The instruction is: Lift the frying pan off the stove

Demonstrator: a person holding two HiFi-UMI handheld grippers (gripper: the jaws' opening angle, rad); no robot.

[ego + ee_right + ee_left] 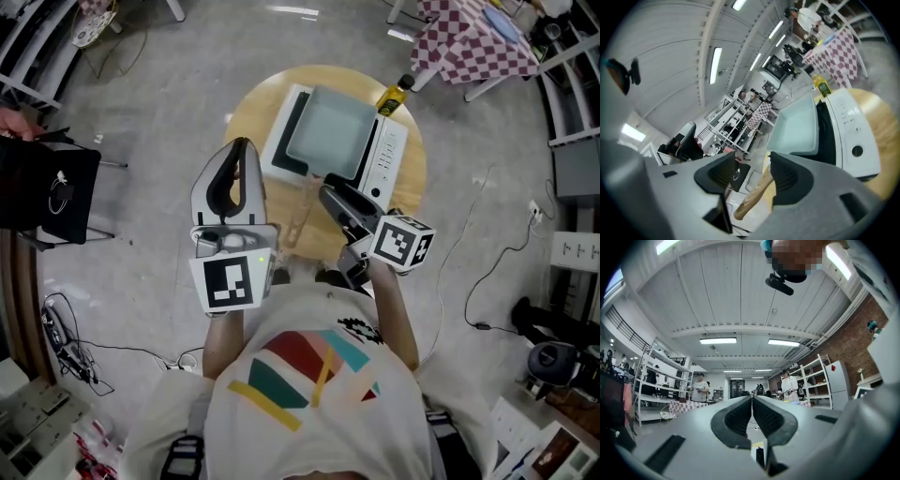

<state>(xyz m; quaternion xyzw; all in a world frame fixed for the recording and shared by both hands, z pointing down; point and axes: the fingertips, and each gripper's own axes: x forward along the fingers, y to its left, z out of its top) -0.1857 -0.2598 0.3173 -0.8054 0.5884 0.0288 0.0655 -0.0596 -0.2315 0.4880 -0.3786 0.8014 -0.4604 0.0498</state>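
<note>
A square pale-green frying pan (330, 131) sits on a white stove (389, 159) on a round wooden table (251, 108). Its wooden handle (757, 192) points toward me. My right gripper (330, 199) is at the near edge of the stove. In the right gripper view, the right gripper (752, 157) stands open with the handle lying between its jaws, the pan (797, 126) just beyond. My left gripper (242, 145) is raised left of the stove. The left gripper (752, 399) points up at the ceiling, its jaws closed together on nothing.
A yellow oil bottle (394, 96) stands at the stove's far right corner. A checkered-cloth table (469, 42) is beyond, and a black chair (52, 192) stands at the left. Cables trail over the grey floor on both sides.
</note>
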